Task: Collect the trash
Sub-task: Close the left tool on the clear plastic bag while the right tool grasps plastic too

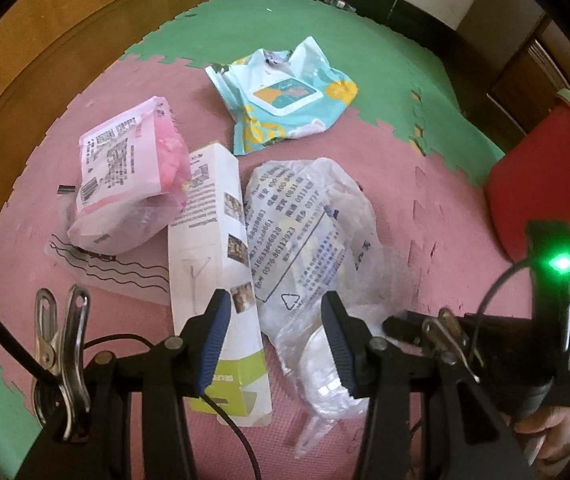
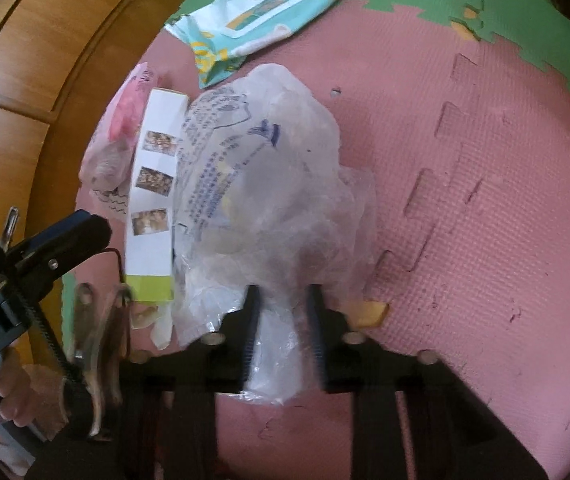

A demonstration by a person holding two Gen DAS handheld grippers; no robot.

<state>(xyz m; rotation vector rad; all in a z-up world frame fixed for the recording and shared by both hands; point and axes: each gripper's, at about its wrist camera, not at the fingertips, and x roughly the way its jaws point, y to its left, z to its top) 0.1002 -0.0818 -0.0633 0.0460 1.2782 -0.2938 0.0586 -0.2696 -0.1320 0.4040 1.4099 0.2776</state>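
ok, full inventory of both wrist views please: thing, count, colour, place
crumpled clear plastic bag with blue print: 1, clear, centre of mat, near end pinched in right gripper
tall white cardboard box with lime-green end: 1, white/green, left of bag, touching it
pink-and-white plastic pack: 1, left of box
teal-and-yellow wet-wipe pack: 1, far side, on pink/green seam
foam puzzle mat: pink tiles, green at far edge
red flat object: 1, right edge, unclear what
wooden furniture: brown, left
left gripper: open above box and bag
right gripper: shut on bag
hand: holding left gripper
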